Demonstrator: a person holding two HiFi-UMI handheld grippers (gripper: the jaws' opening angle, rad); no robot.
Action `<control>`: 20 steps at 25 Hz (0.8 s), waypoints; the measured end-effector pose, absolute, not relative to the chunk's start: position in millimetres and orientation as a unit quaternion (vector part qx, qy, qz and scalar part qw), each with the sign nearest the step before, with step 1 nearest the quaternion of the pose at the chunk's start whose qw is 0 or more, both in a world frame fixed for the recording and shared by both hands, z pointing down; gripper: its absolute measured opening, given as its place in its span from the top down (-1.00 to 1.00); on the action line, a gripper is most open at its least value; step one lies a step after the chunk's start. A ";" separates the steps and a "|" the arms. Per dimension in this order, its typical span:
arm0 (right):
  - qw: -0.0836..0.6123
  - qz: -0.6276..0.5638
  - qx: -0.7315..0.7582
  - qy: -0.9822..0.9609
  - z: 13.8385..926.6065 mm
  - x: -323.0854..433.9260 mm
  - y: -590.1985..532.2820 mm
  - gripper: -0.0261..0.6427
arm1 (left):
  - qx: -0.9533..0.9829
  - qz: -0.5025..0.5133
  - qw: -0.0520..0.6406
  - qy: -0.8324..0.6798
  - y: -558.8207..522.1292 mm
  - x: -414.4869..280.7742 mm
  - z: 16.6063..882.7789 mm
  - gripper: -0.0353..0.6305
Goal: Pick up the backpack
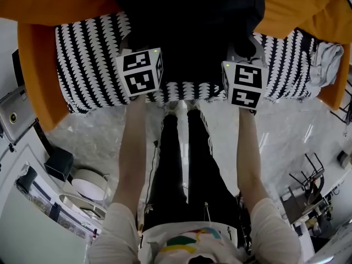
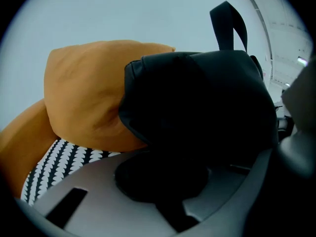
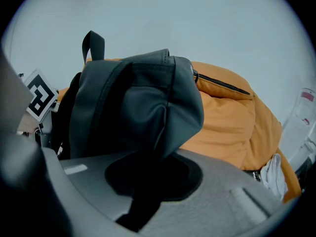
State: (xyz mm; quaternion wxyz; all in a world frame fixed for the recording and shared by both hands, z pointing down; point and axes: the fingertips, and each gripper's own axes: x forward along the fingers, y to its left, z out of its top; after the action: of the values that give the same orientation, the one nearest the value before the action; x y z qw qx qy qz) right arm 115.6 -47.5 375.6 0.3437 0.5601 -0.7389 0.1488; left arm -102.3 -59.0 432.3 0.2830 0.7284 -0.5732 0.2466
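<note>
Head view: my left gripper [image 2: 163,181] and right gripper [image 3: 153,179] both clamp the black backpack [image 1: 192,26] over the orange sofa [image 1: 33,81]; grasp made, an even lift should follow.

The head camera looked steeply down past the person's forearms and legs. It took in the left tool [image 1: 141,70], the right tool [image 1: 245,81] and, along the top of its frame, the black backpack [image 1: 192,26] on a patterned seat cover [image 1: 88,59] between orange cushions [image 1: 55,1]. Each tool camera sat low behind its own jaws and faced along them. Both were so near the backpack that it filled the middle of the left gripper view and much of the right gripper view. All three views shared the backpack and the orange cushions. The right gripper view also caught the left tool's marker cube [image 3: 40,94] at its left edge.
</note>
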 end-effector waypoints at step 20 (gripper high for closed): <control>0.187 0.053 0.610 -0.768 122.7 113.3 -78.6 0.78 | 0.760 0.127 0.083 -0.632 -100.9 -112.9 122.1 0.80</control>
State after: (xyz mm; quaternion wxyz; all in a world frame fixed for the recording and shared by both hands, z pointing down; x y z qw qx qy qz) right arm 113.3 -78.6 122.7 0.1871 0.6097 -0.7684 0.0527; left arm -112.9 -100.9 122.1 0.0830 0.7600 -0.6320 0.1271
